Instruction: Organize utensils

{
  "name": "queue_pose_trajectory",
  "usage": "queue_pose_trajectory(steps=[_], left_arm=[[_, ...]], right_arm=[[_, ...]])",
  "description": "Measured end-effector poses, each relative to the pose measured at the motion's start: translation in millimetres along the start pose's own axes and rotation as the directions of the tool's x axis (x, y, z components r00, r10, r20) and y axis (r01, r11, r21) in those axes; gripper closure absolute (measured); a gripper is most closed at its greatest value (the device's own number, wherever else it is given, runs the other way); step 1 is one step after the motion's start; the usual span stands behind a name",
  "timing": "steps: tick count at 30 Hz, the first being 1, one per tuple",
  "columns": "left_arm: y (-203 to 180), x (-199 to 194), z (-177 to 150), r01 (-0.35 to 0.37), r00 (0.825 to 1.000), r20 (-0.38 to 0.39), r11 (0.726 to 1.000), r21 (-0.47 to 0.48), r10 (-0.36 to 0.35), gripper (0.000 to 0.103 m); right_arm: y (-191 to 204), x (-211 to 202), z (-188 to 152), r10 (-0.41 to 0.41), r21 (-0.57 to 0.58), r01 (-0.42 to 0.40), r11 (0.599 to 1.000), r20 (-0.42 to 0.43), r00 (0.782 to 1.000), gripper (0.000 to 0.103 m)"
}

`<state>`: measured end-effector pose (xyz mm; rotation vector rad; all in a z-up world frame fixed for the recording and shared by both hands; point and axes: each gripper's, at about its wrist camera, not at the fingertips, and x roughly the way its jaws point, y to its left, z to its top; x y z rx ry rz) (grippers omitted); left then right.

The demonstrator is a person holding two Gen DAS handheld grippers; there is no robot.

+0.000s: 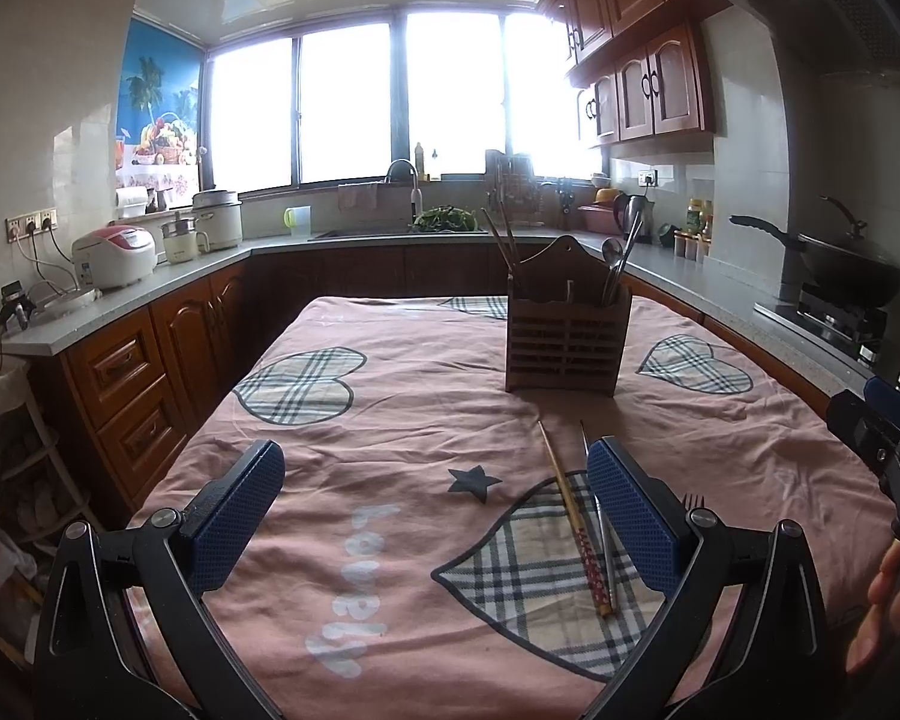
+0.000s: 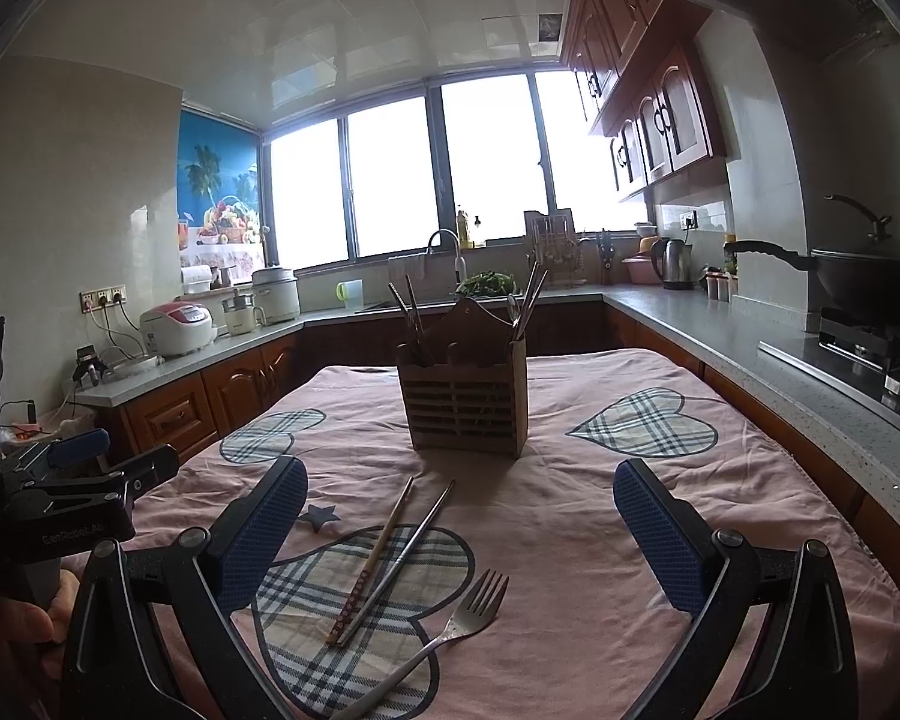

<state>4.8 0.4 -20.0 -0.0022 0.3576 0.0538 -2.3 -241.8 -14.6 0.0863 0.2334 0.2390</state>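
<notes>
A brown slatted wooden utensil holder [image 1: 561, 333] [image 2: 465, 399] stands on the pink cloth with chopsticks in its left side and a spoon [image 1: 611, 255] in its right side. In front of it lie a wooden chopstick [image 1: 573, 519] [image 2: 372, 558], a metal chopstick [image 1: 599, 531] [image 2: 405, 561] and a metal fork [image 2: 444, 636], its tines showing in the left wrist view [image 1: 693, 501]. My left gripper [image 1: 435, 510] is open and empty, just left of the chopsticks. My right gripper [image 2: 459, 528] is open and empty above the chopsticks and fork.
The table carries a pink cloth [image 1: 390, 420] with plaid hearts. Kitchen counters surround it: a rice cooker [image 1: 114, 255] on the left, a sink [image 1: 402, 222] at the back, a kettle [image 1: 633, 216] and a wok [image 1: 852, 267] on the stove at right.
</notes>
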Motion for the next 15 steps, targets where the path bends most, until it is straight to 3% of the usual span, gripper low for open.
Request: queue_pose_trajectory(steps=[15], left_arm=[[0.1, 8.0, 4.5, 0.007, 1.000, -0.008, 1.000, 0.003, -0.007, 0.000]], right_arm=[[-0.1, 4.3, 2.2, 0.000, 0.001, 0.000, 1.000, -0.006, 1.000, 0.000]])
